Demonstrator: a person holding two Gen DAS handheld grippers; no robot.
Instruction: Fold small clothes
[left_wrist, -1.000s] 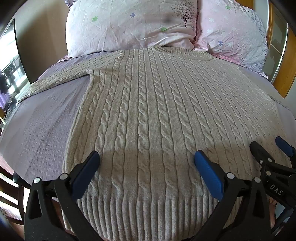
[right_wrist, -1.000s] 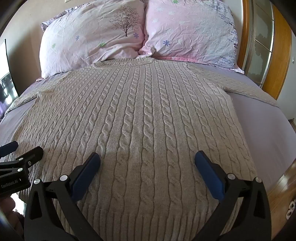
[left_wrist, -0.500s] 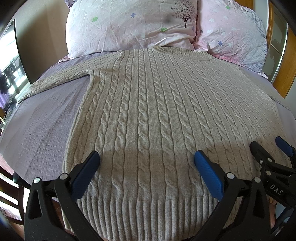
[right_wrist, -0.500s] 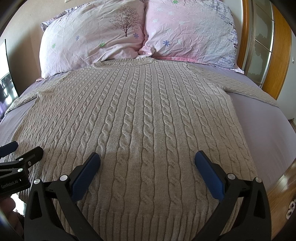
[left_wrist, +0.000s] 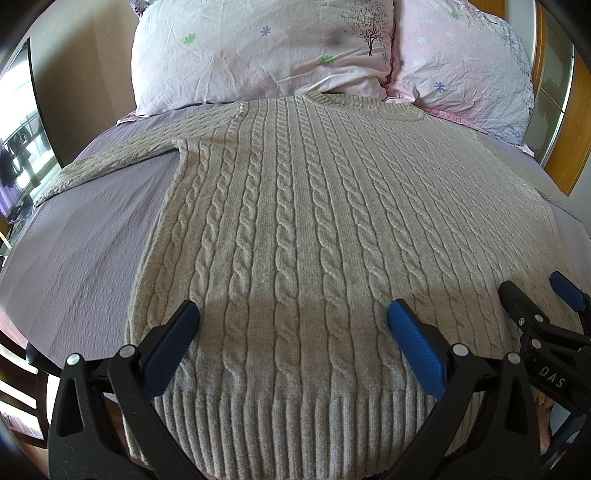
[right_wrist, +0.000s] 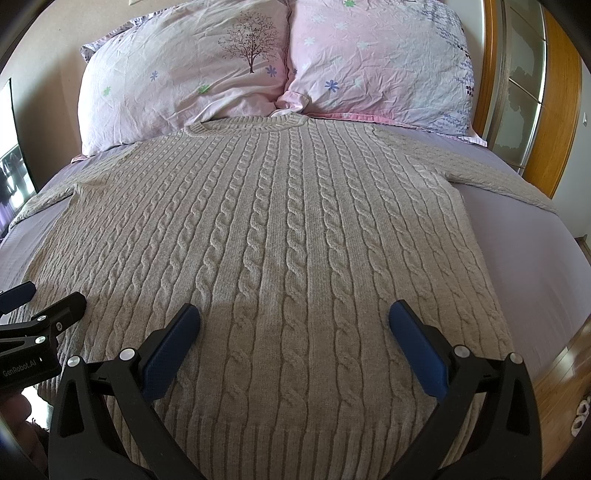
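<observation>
A beige cable-knit sweater (left_wrist: 295, 221) lies flat, face up, on a lilac bedsheet (left_wrist: 85, 251), collar toward the pillows, sleeves spread to both sides. It fills the right wrist view (right_wrist: 280, 240) too. My left gripper (left_wrist: 291, 317) is open and empty, hovering over the ribbed hem (left_wrist: 295, 424) on the sweater's left half. My right gripper (right_wrist: 293, 317) is open and empty over the hem on the right half. Each gripper shows at the edge of the other's view: the right one (left_wrist: 535, 295), the left one (right_wrist: 44, 299).
Two pink floral pillows (right_wrist: 184, 74) (right_wrist: 380, 62) lean at the bed's head. A wooden headboard frame (right_wrist: 561, 99) stands at the right. The bed's right edge drops to a wooden floor (right_wrist: 565, 373). A window (left_wrist: 18, 147) is at the far left.
</observation>
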